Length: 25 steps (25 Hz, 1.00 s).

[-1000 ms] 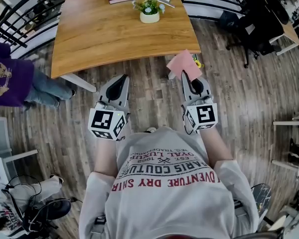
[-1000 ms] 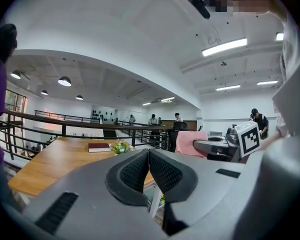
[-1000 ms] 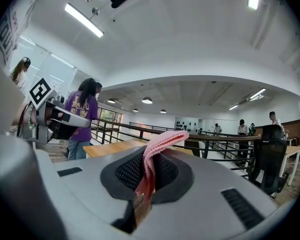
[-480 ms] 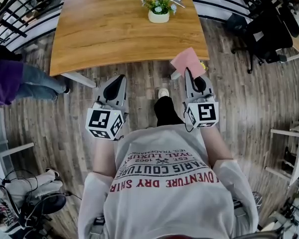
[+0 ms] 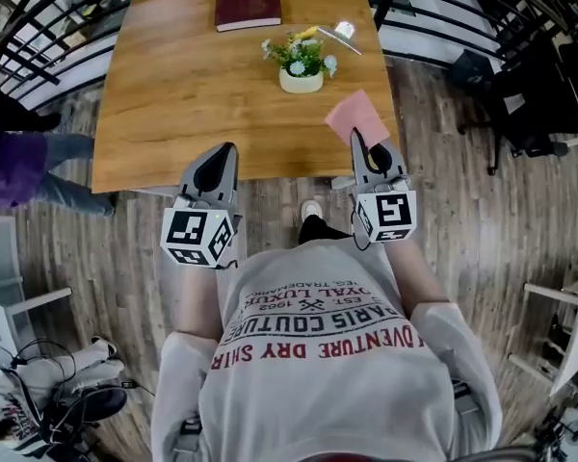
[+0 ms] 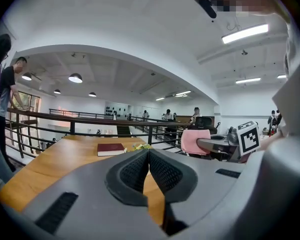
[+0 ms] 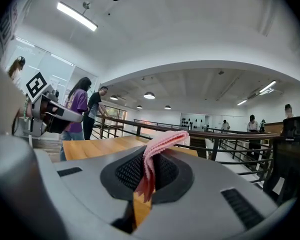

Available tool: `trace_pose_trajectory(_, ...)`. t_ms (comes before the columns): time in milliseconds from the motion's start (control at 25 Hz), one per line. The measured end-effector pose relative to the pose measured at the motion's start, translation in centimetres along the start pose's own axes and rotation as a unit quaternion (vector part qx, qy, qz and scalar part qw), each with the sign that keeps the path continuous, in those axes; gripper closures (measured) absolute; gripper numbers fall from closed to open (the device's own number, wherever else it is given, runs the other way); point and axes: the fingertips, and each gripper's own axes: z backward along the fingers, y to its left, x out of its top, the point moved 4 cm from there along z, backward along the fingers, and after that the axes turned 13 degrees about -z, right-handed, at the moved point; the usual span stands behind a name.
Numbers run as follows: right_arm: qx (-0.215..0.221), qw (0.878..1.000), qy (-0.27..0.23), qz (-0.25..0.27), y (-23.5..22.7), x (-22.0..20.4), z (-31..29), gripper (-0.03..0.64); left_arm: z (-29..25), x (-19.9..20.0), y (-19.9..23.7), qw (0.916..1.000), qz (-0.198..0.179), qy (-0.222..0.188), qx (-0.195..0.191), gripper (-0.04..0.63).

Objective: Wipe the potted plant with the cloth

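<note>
One table (image 5: 164, 94), two grippers. Left gripper (image 5: 227, 149): jaws clenched together, nothing between them, tips at the near edge. One book (image 5: 248, 10) by the far edge. One plant (image 5: 301, 64) right of centre, bare wood to its left. One pink cloth (image 5: 358, 118), clamped in the right gripper (image 5: 356, 137), over the near right corner.

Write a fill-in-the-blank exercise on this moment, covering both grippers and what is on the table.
1. The right gripper is shut on the cloth, whose colour is ____.
2. The left gripper has its fingers shut and holds ____.
3. The potted plant stands on the table, whose top is made of ____.
4. The dark red book beyond the plant lies ____, not open.

Missing words: pink; nothing; wood; closed.
</note>
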Motion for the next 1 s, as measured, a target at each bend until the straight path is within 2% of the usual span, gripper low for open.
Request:
trace_pose_trajectory(280, 0.012, 1.0, 0.002, 0.016, -8.0, 1.2, -8.2, 0.581, -11.0, 0.9, 1.6, 1.0, 0.002, -0.001, 0.003, 0.578)
trace_pose_trajectory(400, 0.015, 0.999, 0.018, 0.024, -10.5, 0.6, -11.1, 0.581, -14.6, 0.2, 2.2, 0.9999, 0.015, 0.007, 0.001, 0.578)
trace_pose_trajectory(520, 0.012, 0.999, 0.042, 0.027, -12.8, -0.6, -13.7, 0.581, -17.7, -1.1, 2.3, 0.9995, 0.008, 0.028, -0.008, 0.578)
trace_pose_trajectory(600, 0.014, 0.998, 0.064, 0.023, -13.7, -1.8, -15.0, 0.581, -19.1, -2.2, 2.2, 0.9988, 0.008, 0.045, -0.017, 0.578)
trace_pose_trajectory(800, 0.017, 0.993, 0.116, 0.025, -15.0, -4.8, -18.0, 0.581, -22.5, -4.9, 2.4, 0.9962, 0.037, 0.067, -0.041, 0.578)
trace_pose_trajectory(1000, 0.023, 0.984, 0.171, 0.047, -15.4, -8.9, -20.5, 0.581, -25.5, -7.8, 2.3, 0.9924, 0.037, 0.082, -0.084, 0.578)
